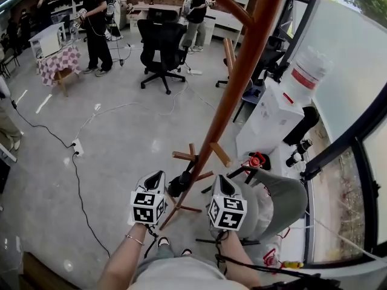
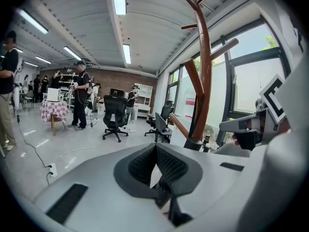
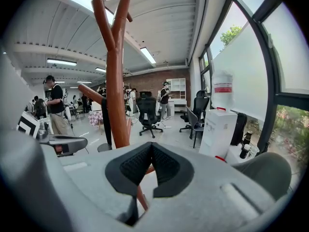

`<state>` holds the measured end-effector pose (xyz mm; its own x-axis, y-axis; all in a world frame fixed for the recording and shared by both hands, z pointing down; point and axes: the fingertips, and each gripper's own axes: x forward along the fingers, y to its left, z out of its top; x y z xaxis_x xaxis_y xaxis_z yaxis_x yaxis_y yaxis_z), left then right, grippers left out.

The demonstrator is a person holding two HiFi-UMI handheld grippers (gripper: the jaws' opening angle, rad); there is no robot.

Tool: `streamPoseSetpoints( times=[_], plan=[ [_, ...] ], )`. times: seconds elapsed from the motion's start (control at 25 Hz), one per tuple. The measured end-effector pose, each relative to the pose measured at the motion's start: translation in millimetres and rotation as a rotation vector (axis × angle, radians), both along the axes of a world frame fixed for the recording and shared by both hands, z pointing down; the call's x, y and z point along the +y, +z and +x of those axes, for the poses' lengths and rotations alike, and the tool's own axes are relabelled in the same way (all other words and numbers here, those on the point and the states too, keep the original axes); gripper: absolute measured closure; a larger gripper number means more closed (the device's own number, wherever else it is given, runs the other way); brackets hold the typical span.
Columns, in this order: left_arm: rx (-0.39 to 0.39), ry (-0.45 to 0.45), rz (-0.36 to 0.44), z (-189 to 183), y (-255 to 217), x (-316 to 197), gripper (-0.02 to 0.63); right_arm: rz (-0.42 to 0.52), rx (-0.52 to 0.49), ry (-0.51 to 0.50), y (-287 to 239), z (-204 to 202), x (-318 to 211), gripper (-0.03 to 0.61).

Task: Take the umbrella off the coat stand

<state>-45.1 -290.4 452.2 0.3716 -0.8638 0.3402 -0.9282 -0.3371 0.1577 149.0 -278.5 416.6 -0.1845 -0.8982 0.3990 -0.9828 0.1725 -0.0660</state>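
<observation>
The brown wooden coat stand [image 1: 239, 77] rises from its legs on the floor and leans up to the right in the head view. A dark, slim umbrella [image 1: 179, 183] hangs close to the lower pole, and in the right gripper view the umbrella [image 3: 106, 124] shows just left of the pole [image 3: 116, 95]. My left gripper [image 1: 155, 176] is left of the pole and my right gripper [image 1: 224, 181] is right of it, both a short way from the stand. Both are shut with nothing between the pads [image 2: 145, 163] [image 3: 140, 166].
A grey-green rounded seat back [image 1: 281, 204] is at my right. Beyond it stand a white box [image 1: 269, 122] with a water jug [image 1: 307, 71] along the window wall. A black office chair [image 1: 160, 41], a floor cable with power strip [image 1: 77, 147] and several people lie farther off.
</observation>
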Motion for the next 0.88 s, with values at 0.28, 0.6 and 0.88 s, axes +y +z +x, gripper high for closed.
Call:
streamPoseSetpoints(
  times=[0.28, 0.6, 0.88],
  plan=[
    [-0.006, -0.009, -0.034, 2, 14, 14, 0.611, -0.047, 0.013, -0.068, 10, -7, 1, 0.574],
    [0.011, -0.028, -0.054, -16, 41, 34, 0.611, -0.057, 0.03, -0.089, 28, -23, 15, 0.574],
    [0.012, 0.004, -0.102, -22, 78, 49, 0.611, -0.132, 0.042, -0.105, 68, -36, 25, 0.574]
  ],
)
